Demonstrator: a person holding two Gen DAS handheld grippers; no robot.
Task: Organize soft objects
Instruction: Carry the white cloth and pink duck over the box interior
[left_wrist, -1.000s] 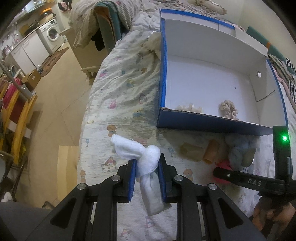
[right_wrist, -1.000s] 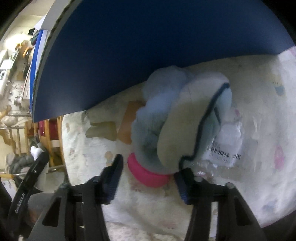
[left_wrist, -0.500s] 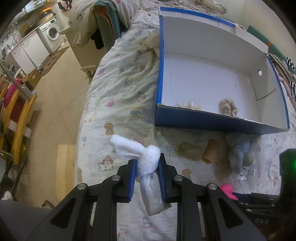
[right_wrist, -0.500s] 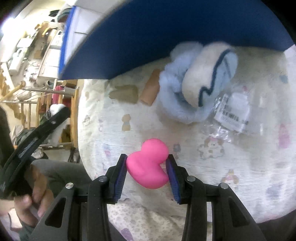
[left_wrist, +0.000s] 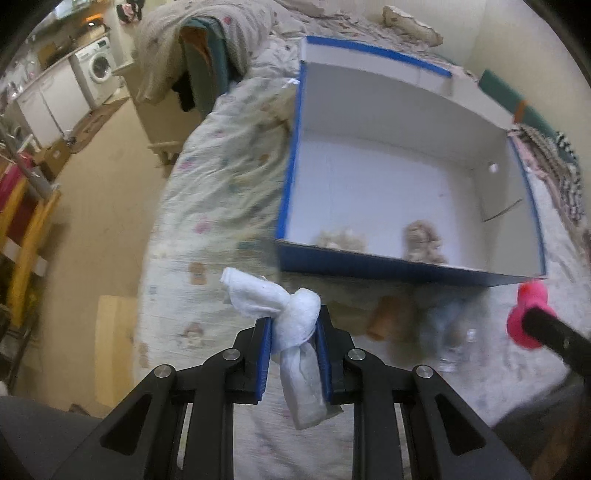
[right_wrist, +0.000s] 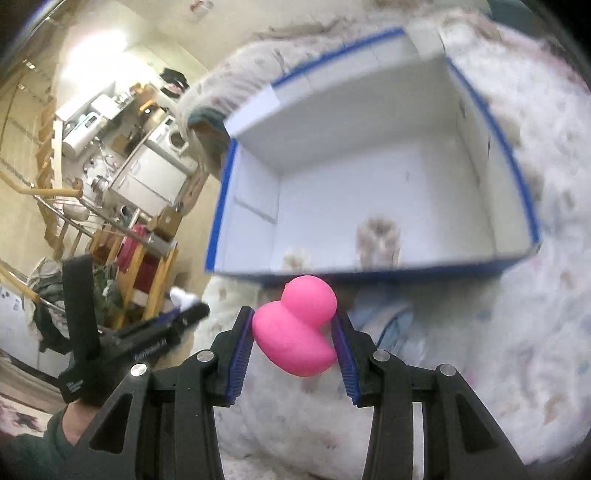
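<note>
So two pale plush bits (left_wrist: 421, 240) lie in the blue box (left_wrist: 406, 267) on the bed, each gripper's fingers clamped on cargo, left gripper (left_wrist: 293, 354) on knotted white cloth (left_wrist: 291, 317), right gripper (right_wrist: 293, 341) on pink squishy toy (right_wrist: 299, 328), with more beside the box.

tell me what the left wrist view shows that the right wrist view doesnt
Only the left wrist view shows the knotted white cloth clamped in the left tool, plus a brown roll lying on the bedspread. Only the right wrist view shows the right tool closed on the pink toy. Both show the blue-edged box holding two beige plush pieces.
</note>
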